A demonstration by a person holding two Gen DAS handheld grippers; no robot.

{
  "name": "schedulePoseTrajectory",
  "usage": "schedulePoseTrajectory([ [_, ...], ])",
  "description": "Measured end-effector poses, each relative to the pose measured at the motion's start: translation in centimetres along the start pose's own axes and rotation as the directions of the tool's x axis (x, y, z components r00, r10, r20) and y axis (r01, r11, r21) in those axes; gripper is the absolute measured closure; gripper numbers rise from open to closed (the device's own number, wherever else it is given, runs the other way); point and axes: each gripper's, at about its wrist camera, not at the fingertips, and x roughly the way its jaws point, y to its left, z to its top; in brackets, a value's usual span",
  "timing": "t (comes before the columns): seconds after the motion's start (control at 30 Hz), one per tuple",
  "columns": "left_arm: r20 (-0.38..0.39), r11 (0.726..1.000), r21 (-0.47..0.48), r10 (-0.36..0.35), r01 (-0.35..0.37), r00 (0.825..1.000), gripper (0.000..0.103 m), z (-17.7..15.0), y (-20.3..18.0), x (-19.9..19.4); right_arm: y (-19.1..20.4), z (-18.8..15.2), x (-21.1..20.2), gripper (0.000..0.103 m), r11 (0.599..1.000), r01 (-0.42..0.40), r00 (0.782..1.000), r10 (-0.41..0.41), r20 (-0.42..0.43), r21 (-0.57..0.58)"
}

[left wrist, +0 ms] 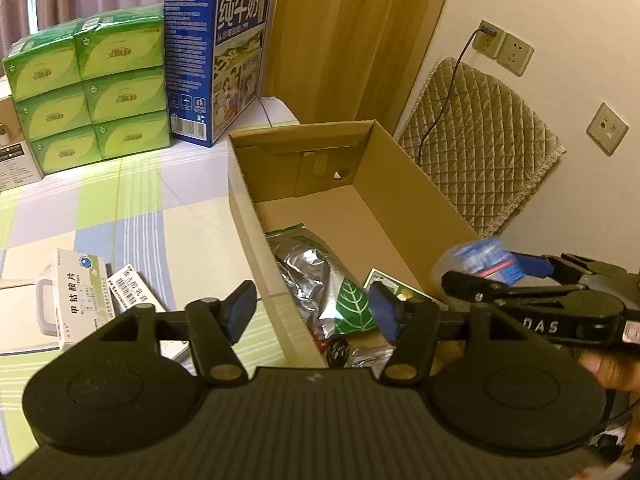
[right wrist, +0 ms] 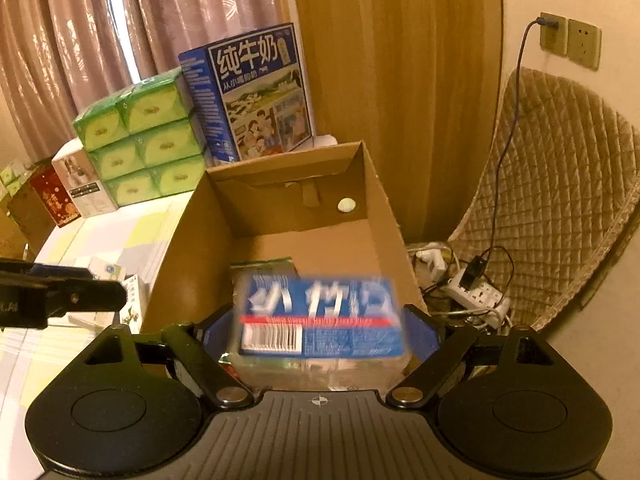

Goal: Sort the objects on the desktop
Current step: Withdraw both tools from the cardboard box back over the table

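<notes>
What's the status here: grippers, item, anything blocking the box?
Right gripper shut on blue-labelled clear pack, over cardboard box. Left gripper open, empty. Foil bag already inside; far end bare.

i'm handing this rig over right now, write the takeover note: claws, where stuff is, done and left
Right claw: shut on the clear plastic box with a blue label, held over the open brown cardboard box.
Left claw: open, empty, over the cardboard box's near left wall.
Done: silver foil pouch with a green leaf lies in the cardboard box.
Left: release the clear box inside; the white medicine cartons are on the striped tablecloth.
</notes>
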Motion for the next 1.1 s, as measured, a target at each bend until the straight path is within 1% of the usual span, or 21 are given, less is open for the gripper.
schedulePoseTrajectory([
  [0.2,0.003,1.000,-0.008,0.016,-0.016,1.000,0.040,-0.8,0.7,-0.7,-0.5,-0.6,-1.1,0.017,1.000,0.004,1.000,-0.004,0.001,0.021],
  [0.37,0.005,0.999,-0.014,0.033,-0.033,0.999,0.031,-1.7,1.2,-1.7,-0.5,-1.2,-2.3,0.014,1.000,0.007,1.000,-0.007,-0.006,0.029],
  [0.47,0.007,0.999,-0.024,0.045,-0.045,0.999,0.028,-2.4,1.7,-2.4,-0.1,-1.7,-3.1,0.012,1.000,0.004,1.000,-0.004,-0.006,0.025],
  [0.8,0.010,0.995,-0.029,0.096,-0.096,0.995,0.017,-5.2,2.9,-5.7,2.4,-3.6,-5.1,0.008,1.000,-0.018,1.000,0.018,-0.017,0.003],
  [0.87,0.016,0.994,-0.026,0.111,-0.110,0.994,0.013,-5.8,3.1,-6.4,3.0,-3.9,-5.4,0.008,1.000,-0.025,0.999,0.025,-0.021,-0.002],
  [1.1,0.026,0.987,-0.030,0.156,-0.155,0.987,0.008,-7.5,4.6,-8.7,4.9,-4.4,-6.6,0.006,0.999,-0.042,0.999,0.042,-0.016,-0.020],
])
